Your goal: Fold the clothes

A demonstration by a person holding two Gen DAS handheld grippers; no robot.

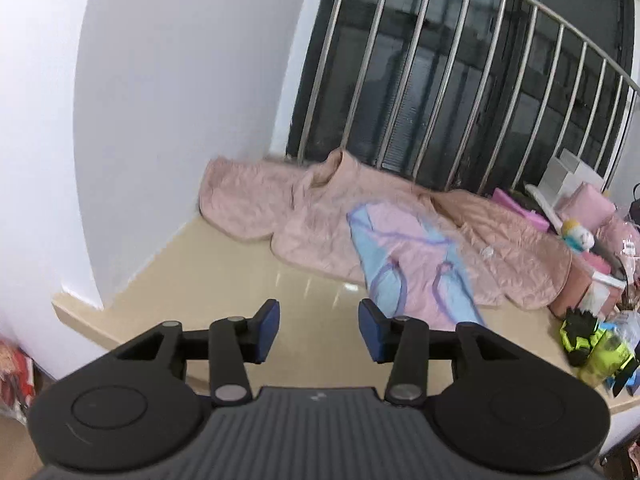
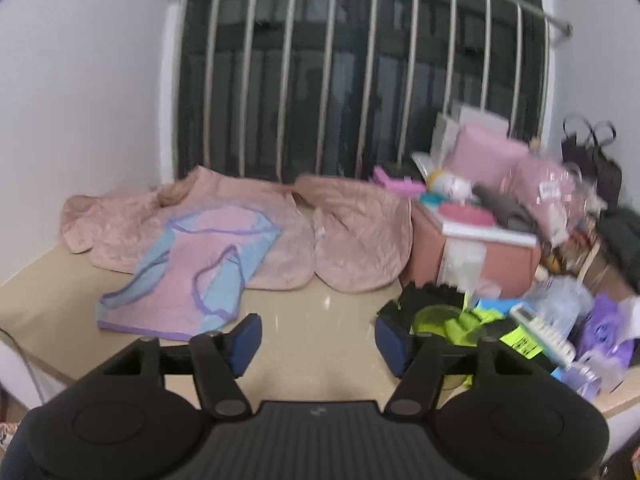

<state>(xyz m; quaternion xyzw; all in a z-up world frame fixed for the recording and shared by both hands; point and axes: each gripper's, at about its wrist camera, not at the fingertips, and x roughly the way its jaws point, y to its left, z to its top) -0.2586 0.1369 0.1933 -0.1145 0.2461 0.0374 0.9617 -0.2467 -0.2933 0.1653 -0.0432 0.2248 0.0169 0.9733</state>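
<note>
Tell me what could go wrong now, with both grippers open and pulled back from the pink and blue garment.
1. The pink and light-blue garment with purple trim lies partly on the rumpled pink quilted blanket; a low grasp may catch both fabrics.
2. The green and black clutter sits close to the right gripper, so a wide sweep could knock it.
3. The glossy beige ledge looks slippery; the garment may slide toward its edge near the left gripper.
</note>
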